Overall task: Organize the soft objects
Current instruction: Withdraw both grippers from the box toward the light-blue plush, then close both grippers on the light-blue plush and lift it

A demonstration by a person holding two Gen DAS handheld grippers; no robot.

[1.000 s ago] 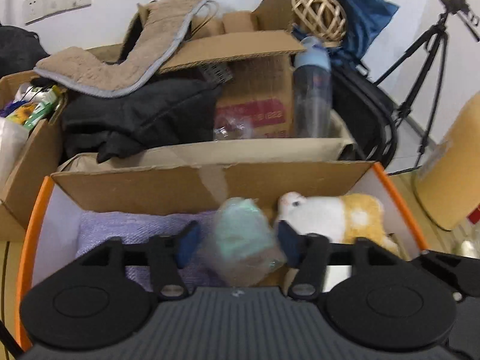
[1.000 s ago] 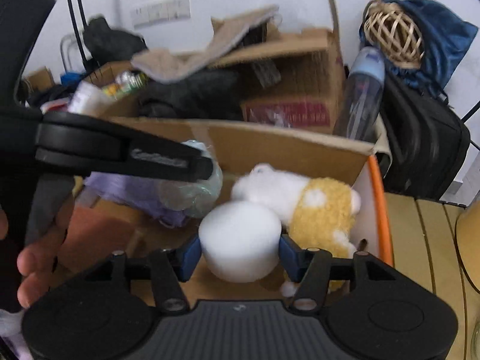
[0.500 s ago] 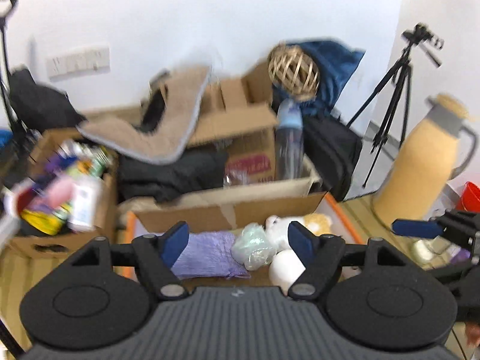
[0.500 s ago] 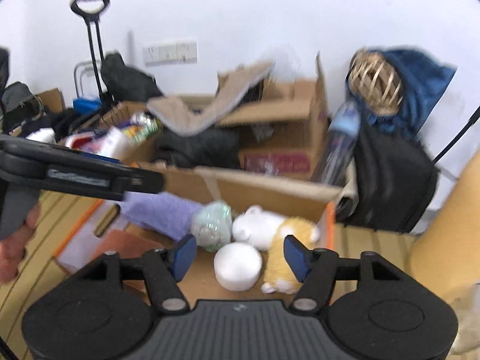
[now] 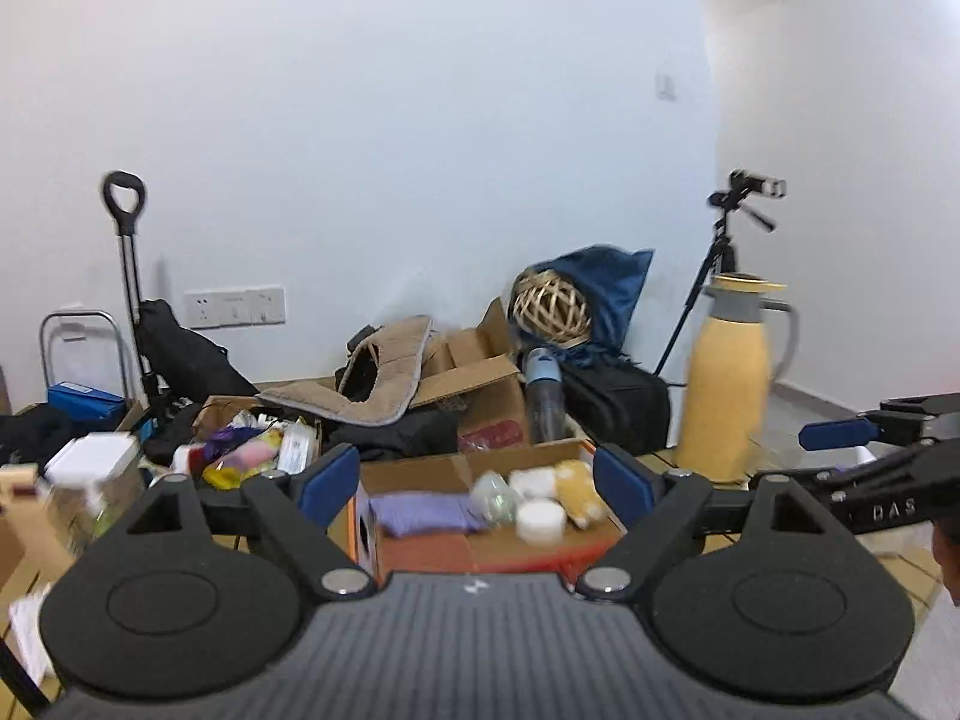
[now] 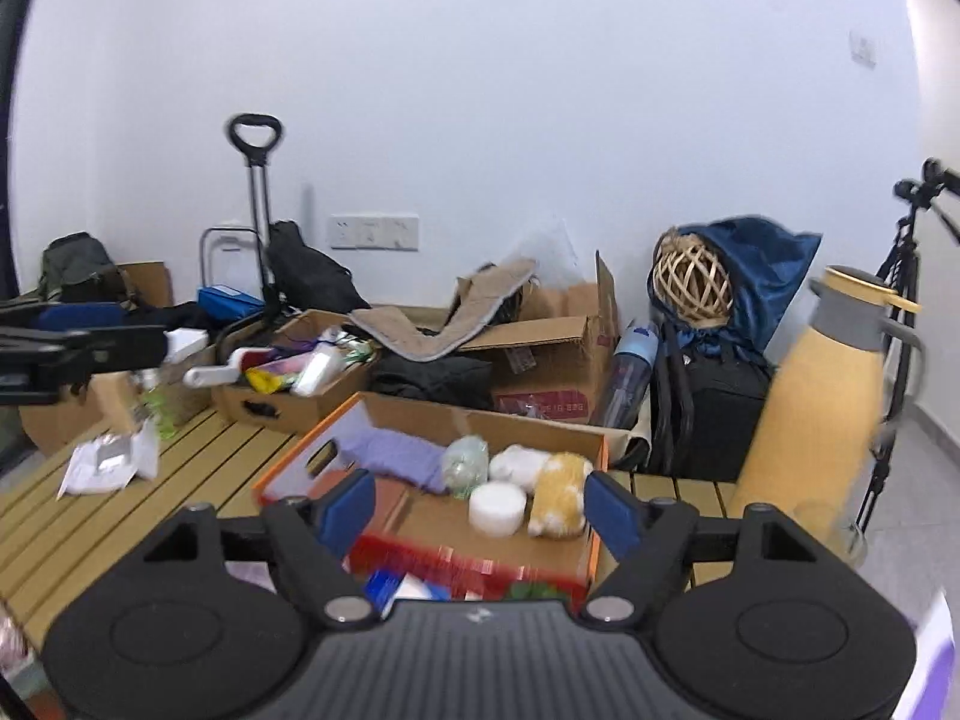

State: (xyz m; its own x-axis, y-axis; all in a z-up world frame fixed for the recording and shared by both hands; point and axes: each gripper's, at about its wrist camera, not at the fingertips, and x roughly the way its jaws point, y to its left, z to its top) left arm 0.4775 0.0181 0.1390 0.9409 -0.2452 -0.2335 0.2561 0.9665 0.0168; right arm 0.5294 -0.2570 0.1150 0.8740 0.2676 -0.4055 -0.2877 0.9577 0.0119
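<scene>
An orange-rimmed cardboard box [image 5: 420,471] [image 6: 528,426] stands on the slatted table. It holds a purple cloth [image 5: 426,513] [image 6: 390,459], a pale green soft ball [image 5: 493,495] [image 6: 465,459], a white round sponge [image 5: 540,519] [image 6: 497,507] and a white-and-yellow plush toy [image 5: 576,486] [image 6: 558,492]. My left gripper [image 5: 477,480] [image 6: 114,333] hangs well back from the box, its jaws opening with nothing between them. My right gripper [image 6: 480,510] [image 5: 834,450] is also back and above the box, jaws opening and empty.
A tall yellow thermos jug [image 5: 726,384] [image 6: 822,396] stands right of the box. Behind it are cluttered cartons [image 6: 288,390], a black bag [image 6: 714,408] and a tripod [image 5: 720,276]. A white packet [image 6: 108,462] lies on the table [image 6: 180,480] at left.
The left gripper let go of the green ball and the right let go of the white sponge; both stay in the box. Both grippers pulled back and up, jaws widening.
</scene>
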